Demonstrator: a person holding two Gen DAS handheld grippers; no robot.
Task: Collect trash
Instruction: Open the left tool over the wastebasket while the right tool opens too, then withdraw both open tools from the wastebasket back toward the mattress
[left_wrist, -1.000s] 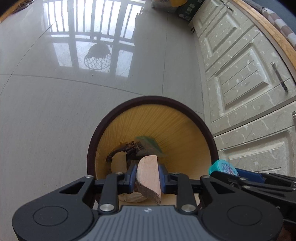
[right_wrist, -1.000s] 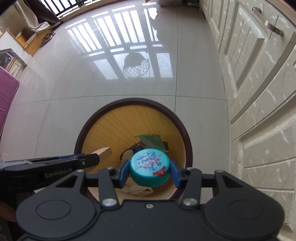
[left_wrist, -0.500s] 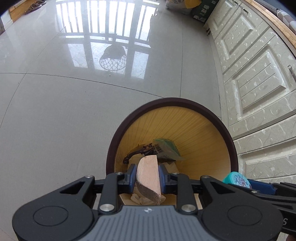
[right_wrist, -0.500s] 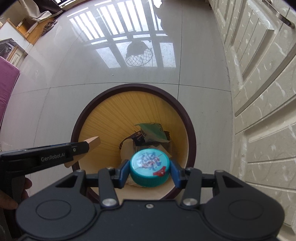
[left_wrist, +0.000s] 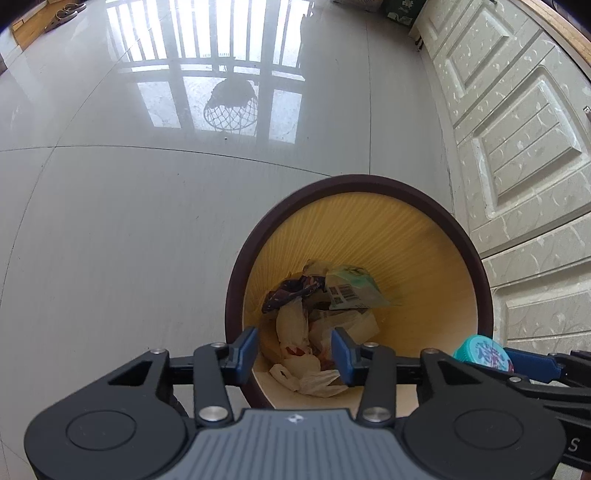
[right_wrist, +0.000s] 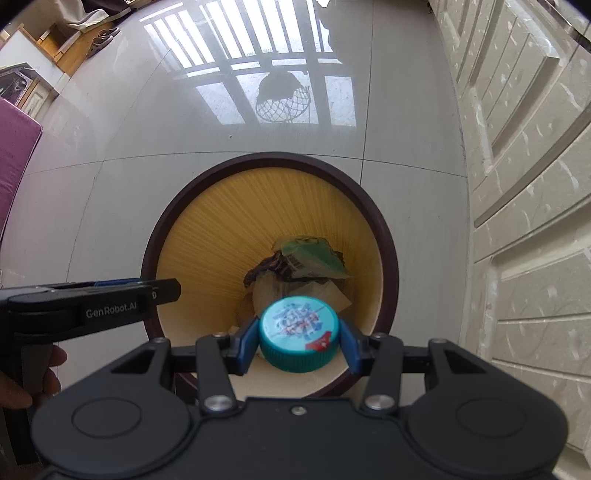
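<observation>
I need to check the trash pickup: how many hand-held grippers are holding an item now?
1. The right hand-held gripper clamps the teal cap above the bin. The left hand-held gripper, jaws just opened, holds nothing over the bin.

Both tools share one build. The left gripper (left_wrist: 293, 352) has a black frame with two round recessed discs, silver screw heads at the linkage pivots, blue finger pads (left_wrist: 246, 349) and a grey ribbed centre plate with a small logo. The right gripper (right_wrist: 298, 343) has the same black frame and blue pads (right_wrist: 246, 341). At the left edge of the right wrist view, white "GenRobot.AI" lettering runs along the left gripper's side.
</observation>
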